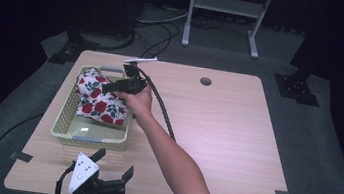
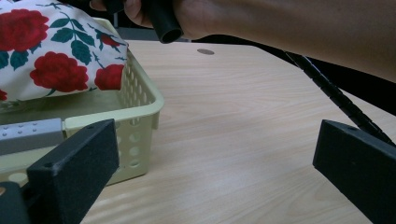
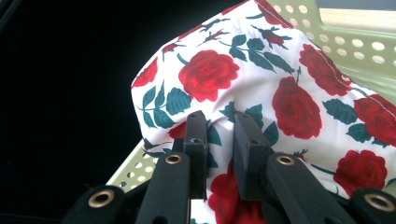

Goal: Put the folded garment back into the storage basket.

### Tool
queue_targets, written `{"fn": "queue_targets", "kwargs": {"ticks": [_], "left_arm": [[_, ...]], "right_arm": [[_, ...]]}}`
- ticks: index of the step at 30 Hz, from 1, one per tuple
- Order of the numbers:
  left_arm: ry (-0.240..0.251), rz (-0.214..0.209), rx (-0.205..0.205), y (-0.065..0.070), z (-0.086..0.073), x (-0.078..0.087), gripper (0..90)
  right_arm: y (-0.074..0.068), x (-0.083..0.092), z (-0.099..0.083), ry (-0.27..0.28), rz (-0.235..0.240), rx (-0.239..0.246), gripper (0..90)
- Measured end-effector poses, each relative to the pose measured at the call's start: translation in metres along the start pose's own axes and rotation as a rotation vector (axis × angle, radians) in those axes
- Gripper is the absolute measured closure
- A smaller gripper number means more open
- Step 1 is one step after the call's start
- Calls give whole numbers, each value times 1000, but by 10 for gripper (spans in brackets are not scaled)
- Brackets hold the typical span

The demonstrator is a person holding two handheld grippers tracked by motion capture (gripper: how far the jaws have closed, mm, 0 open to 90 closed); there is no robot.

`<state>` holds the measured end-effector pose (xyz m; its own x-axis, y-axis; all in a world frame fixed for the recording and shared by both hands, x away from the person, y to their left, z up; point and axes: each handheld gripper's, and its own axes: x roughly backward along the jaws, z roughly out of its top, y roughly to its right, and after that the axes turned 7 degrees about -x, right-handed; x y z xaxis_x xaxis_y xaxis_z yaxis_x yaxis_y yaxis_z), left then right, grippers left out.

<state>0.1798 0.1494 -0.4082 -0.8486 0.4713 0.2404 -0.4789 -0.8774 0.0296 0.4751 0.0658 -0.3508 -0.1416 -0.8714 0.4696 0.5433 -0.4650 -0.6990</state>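
Note:
A white cloth printed with red roses (image 1: 95, 101) lies bunched in a pale green perforated basket (image 1: 88, 140) at the table's left. My right gripper (image 1: 106, 88) reaches over the basket from the right and is shut on the cloth. In the right gripper view a fold of the cloth (image 3: 289, 93) is pinched between the two jaws of that gripper (image 3: 219, 122), with the basket wall (image 3: 364, 51) behind. My left gripper (image 1: 113, 164) rests near the table's front edge, open and holding nothing. From the left gripper (image 2: 217, 135) the basket corner (image 2: 140, 107) and the cloth (image 2: 51, 56) show ahead to the left.
The right gripper's black cable (image 1: 163, 113) trails across the table toward the front. A round hole (image 1: 206, 81) is in the tabletop at the back. A grey metal stand (image 1: 225, 5) is on the floor beyond the table. Bare wood spreads to the basket's right.

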Motion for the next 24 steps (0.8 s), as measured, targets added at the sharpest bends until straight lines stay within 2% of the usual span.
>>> {"fn": "queue_targets", "kwargs": {"ticks": [20,22,24], "left_arm": [[2,3,2,-1,0,0,0],[3,4,2,-1,0,0,0],[4,5,3,-2,0,1,0]], "right_arm": [[6,-10,-4,-12,-22,-6,766],[6,-11,-4,-17,-27,-15,749],[8,-12,-5,-16,-43,-14,686]]}}
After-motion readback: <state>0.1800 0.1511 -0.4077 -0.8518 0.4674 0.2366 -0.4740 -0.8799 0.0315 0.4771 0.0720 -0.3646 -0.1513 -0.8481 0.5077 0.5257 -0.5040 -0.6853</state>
